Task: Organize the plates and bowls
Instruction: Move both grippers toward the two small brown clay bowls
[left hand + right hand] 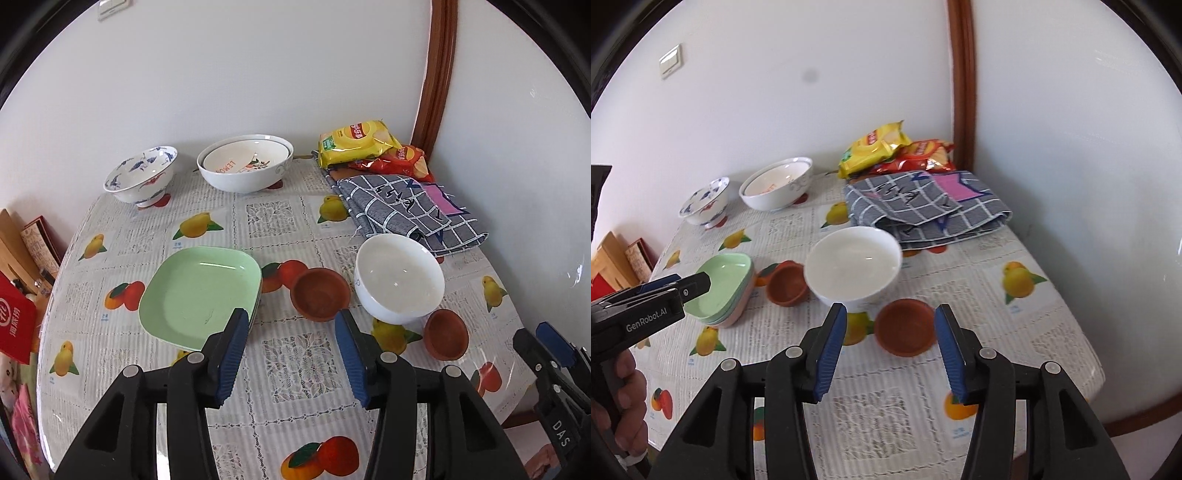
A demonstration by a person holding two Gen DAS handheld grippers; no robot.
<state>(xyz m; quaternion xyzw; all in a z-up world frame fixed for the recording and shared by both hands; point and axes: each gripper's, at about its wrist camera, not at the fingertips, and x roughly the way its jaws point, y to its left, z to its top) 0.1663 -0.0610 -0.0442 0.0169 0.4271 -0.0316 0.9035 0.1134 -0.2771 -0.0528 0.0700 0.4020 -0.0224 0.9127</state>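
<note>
Here both grippers hang over the near edge of a table [295,387] covered in a fruit-print cloth, and neither one touches any dish. The left gripper [291,354] has its blue-padded fingers spread wide with nothing between them; its left finger sits over the near corner of the green plates [199,291], a short stack of square dishes on the left half of the table. The right gripper [890,349] is spread just as wide and empty, and between its fingers shows a small brown bowl [905,326] lying on the cloth beyond them.

A second brown bowl [319,293] sits just beside the plates on their right. Between the two brown bowls stands a plain white bowl [399,280], close against both; whether it touches them cannot be told. Toward the back wall, a blue-patterned bowl [142,173] stands on a foot at the left, and next to it a large white bowl [245,168] holds a smaller bowl with orange lettering [243,158] nested inside.

At the back right corner lies a folded grey checked cloth [406,210], and behind it a yellow snack bag [354,142] rests partly over a red snack bag [406,158]. In the right wrist view the left gripper [701,284] reaches in from the left over the plates, held by a hand [624,398]
</note>
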